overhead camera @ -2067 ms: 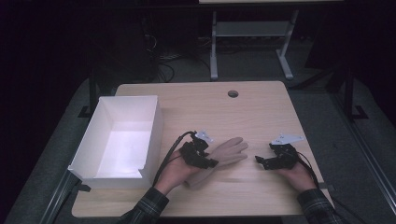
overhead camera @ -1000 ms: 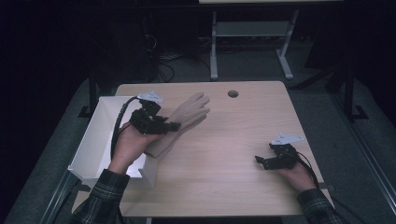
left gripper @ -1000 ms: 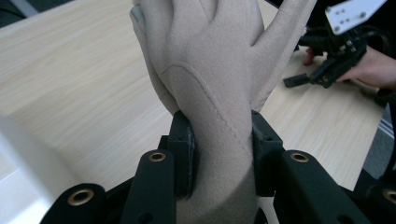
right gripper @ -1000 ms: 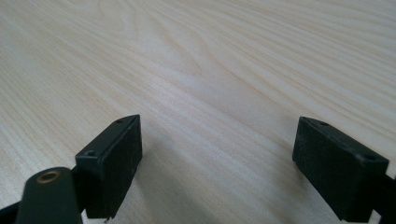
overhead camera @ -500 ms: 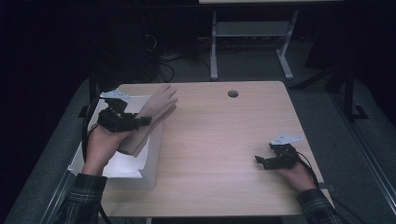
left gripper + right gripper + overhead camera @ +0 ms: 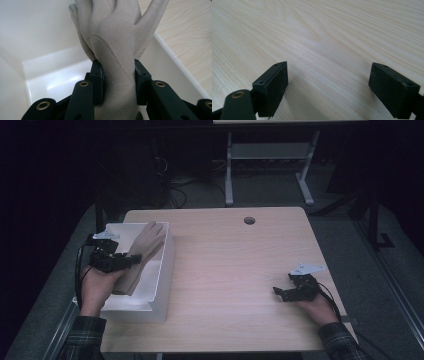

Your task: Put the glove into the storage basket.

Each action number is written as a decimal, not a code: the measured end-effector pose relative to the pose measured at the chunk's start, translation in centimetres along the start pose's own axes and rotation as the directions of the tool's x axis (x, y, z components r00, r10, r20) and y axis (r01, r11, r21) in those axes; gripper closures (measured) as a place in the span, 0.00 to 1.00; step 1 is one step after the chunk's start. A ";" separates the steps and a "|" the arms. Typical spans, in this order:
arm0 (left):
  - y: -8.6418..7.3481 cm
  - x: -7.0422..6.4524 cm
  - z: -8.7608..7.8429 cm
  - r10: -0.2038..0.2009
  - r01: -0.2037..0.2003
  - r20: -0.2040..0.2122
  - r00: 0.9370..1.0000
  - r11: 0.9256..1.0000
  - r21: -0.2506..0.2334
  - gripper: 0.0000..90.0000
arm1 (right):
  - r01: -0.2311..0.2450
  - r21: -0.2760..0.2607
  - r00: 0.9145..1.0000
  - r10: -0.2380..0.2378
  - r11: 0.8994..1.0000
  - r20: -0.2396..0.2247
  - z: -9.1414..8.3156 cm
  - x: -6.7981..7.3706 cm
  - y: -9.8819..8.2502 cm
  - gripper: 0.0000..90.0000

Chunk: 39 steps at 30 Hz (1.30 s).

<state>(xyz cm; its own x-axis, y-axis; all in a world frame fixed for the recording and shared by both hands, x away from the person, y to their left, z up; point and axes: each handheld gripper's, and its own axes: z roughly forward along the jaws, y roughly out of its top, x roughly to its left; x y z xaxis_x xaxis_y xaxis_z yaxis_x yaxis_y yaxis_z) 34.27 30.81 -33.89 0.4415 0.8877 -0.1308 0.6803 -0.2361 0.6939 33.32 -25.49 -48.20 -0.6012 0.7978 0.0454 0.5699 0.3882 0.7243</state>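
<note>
A beige glove (image 6: pixel 141 251) hangs over the white box (image 6: pixel 160 285) at the table's left side. My left gripper (image 6: pixel 129 260) is shut on the glove's wrist part, held above the box's inside. In the left gripper view both black pads press the glove (image 6: pixel 117 42) from either side, and its fingers point up and away toward the box's (image 6: pixel 37 30) far wall. My right gripper (image 6: pixel 278 293) rests low over the table's right front part, open, with nothing between its pads. The right gripper (image 6: pixel 328 86) view looks along bare wood.
The light wooden table (image 6: pixel 240 270) has a round cable hole (image 6: pixel 249 220) near its far edge. The box's right wall stands between the glove and the table's middle. A metal frame (image 6: pixel 270 155) stands on the dark floor behind.
My left hand has carried the glove from above the table leftward and down over the box. The right hand has stayed where it was.
</note>
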 end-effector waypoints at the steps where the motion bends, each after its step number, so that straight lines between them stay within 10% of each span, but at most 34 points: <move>1: -0.3 0.2 0.4 -0.004 0.004 -0.002 1.000 1.000 0.008 0.75 | 0.000 0.000 1.000 0.000 1.000 0.000 0.0 0.0 0.0 0.17; 17: -3.4 1.8 5.5 -0.042 0.043 -0.016 0.999 0.991 0.129 0.70 | 0.000 0.000 1.000 0.000 1.000 0.000 0.0 0.0 0.0 0.17; 22: -3.7 2.0 6.4 -0.046 0.048 -0.017 0.999 0.982 0.180 0.53 | 0.000 0.000 1.000 0.000 1.000 0.000 0.0 0.0 0.0 0.17; 28: -3.5 1.8 5.8 -0.046 0.050 -0.027 0.999 0.989 0.140 0.30 | -0.001 0.001 1.000 0.001 1.000 0.001 0.0 0.0 0.0 0.17; 39: 0.4 -1.2 2.4 0.022 -0.022 0.029 0.999 1.000 0.016 0.25 | -0.001 0.000 1.000 0.001 1.000 0.001 0.0 0.0 0.0 0.17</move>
<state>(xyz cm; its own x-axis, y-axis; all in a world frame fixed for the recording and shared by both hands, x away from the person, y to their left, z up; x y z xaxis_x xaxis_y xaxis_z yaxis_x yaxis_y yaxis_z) 35.38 28.72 -35.16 0.4731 0.8704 -0.1363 0.6796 -0.2621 0.6852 33.32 -25.48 -48.20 -0.5999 0.7988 0.0452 0.5706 0.3875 0.7241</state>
